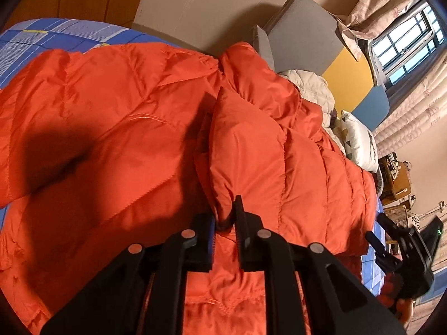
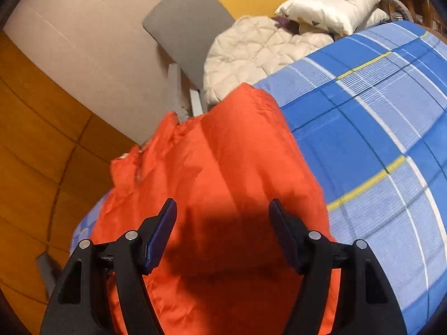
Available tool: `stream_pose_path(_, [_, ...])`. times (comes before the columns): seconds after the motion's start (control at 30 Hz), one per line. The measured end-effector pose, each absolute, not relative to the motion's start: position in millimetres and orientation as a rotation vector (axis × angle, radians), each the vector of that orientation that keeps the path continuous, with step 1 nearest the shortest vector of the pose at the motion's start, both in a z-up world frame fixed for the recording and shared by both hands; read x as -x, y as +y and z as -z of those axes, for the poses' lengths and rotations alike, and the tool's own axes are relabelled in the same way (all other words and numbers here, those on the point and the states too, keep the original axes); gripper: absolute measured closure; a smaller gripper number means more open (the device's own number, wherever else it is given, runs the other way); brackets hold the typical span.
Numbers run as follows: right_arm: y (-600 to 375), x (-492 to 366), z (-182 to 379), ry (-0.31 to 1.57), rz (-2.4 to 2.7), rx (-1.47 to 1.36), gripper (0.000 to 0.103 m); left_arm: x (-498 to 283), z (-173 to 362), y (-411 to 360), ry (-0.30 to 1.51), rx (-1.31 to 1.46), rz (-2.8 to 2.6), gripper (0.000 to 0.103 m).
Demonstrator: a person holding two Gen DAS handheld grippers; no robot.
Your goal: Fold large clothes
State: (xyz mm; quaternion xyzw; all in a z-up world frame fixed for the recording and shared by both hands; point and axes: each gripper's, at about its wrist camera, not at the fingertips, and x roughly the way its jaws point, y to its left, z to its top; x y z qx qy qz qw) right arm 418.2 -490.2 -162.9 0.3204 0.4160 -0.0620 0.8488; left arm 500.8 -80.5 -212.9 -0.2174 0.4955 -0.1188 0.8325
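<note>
A puffy orange down jacket (image 1: 111, 111) lies spread over a bed with a blue plaid sheet (image 1: 56, 33). My left gripper (image 1: 223, 209) is nearly shut, pinching a bunched fold of the jacket with a dark cuff edge; the raised fold stands just past the fingertips. In the right wrist view the jacket (image 2: 237, 153) hangs over the bed's corner on the sheet (image 2: 377, 111). My right gripper (image 2: 223, 202) hovers above it, jaws wide apart with nothing between them. It also shows at the right edge of the left wrist view as a right gripper (image 1: 391, 240).
A white quilted garment (image 2: 251, 53) and a white pillow (image 2: 329, 5) lie at the head of the bed. A grey cushion (image 2: 190, 28) leans on the beige wall. Wooden floor (image 2: 33, 139) runs left of the bed. A window (image 1: 405, 42) and cluttered shelves (image 1: 396, 178) are far right.
</note>
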Motion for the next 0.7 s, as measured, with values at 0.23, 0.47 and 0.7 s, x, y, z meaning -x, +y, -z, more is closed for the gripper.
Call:
stream_pose_path(0.23, [-483, -431, 187, 0.909, 0.133, -0.649, 0.035, -500, 227, -72, 1.066, 0.465, 0.225, 0.085])
stream_pose_path(0.47, [-466, -435, 186, 0.915, 0.173, -0.533, 0.034, -493, 222, -68, 1.047, 0.434, 0.186, 0.074])
stream_pose_path(0.7, [-451, -427, 180, 0.925, 0.193, -0.430, 0.028, -482, 213, -65, 1.031, 0.369, 0.139, 0.066])
